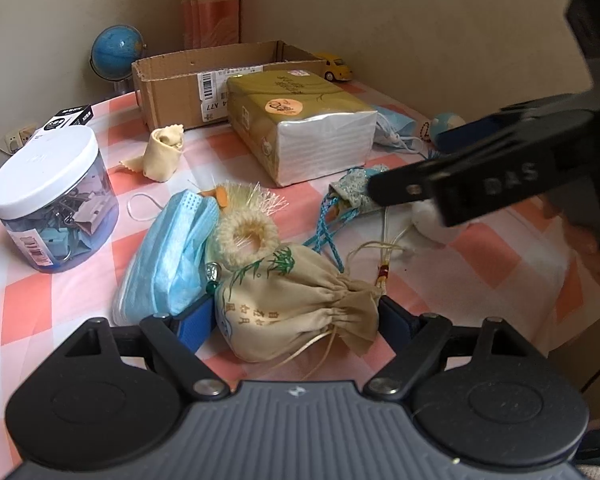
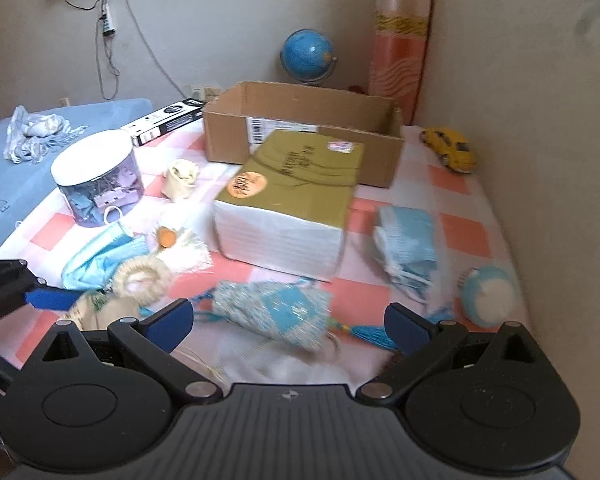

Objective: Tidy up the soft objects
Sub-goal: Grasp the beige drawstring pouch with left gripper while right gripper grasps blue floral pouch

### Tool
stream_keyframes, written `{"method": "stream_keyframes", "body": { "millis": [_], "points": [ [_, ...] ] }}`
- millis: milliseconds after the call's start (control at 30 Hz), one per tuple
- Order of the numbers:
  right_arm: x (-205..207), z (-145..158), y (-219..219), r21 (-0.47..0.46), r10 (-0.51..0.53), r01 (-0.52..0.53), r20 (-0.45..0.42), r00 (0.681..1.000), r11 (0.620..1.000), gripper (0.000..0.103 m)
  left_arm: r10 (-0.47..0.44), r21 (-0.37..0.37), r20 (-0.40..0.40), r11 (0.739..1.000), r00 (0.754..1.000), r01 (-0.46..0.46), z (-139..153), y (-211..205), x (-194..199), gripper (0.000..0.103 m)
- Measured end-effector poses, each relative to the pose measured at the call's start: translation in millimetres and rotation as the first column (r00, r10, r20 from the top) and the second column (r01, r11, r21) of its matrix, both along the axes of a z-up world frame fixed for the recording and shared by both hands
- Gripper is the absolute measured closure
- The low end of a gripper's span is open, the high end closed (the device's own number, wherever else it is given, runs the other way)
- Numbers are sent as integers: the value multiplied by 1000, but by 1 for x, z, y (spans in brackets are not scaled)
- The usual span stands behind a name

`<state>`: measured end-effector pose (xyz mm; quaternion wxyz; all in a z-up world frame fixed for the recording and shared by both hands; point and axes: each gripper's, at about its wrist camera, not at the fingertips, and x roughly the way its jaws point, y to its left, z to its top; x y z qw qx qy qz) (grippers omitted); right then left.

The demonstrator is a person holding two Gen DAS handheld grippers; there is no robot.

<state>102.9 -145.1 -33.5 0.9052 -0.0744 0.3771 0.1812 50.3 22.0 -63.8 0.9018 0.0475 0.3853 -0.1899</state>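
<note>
My left gripper point(image 1: 296, 316) has its jaws on either side of a beige drawstring pouch point(image 1: 296, 308) with a green bamboo print; whether the pads press it I cannot tell. Blue face masks point(image 1: 172, 256) and a cream knitted ring point(image 1: 246, 240) lie just beyond it. My right gripper point(image 2: 288, 324) is open and hovers over a light blue patterned pouch point(image 2: 276, 312) with a blue tassel; white fluff lies under it. An open cardboard box point(image 1: 180, 84) stands at the back. The right gripper shows in the left wrist view point(image 1: 384, 190), over the blue pouch point(image 1: 350, 190).
A pack of tissues point(image 2: 288, 208) lies in front of the box. A clear jar of binder clips point(image 1: 52, 200), a rolled cream cloth point(image 1: 166, 154), more masks point(image 2: 408, 252), a blue-white ball point(image 2: 490, 296), a yellow toy car point(image 2: 450, 148) and a globe point(image 2: 306, 56) stand around.
</note>
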Motion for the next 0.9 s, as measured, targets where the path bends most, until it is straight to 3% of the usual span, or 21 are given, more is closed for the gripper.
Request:
{"method": "stream_keyframes", "body": {
  "millis": [200, 400, 633, 900],
  "points": [
    [22, -20, 11, -2, -7, 6, -55, 998, 1000, 2, -5, -6, -4, 1000, 1000, 5, -1, 1, 3, 19],
    [24, -30, 17, -41, 0, -3, -73, 997, 999, 18, -7, -13, -7, 1000, 1000, 7, -1, 2, 4, 19],
    [21, -24, 14, -31, 0, -2, -64, 998, 1000, 31, -8, -2, -13, 1000, 1000, 8, 3, 2, 4, 20],
    [3, -1, 0, -35, 1, -2, -4, 1000, 999, 32, -41, 38, 6, 998, 999, 41, 27, -1, -1, 21]
  ]
}}
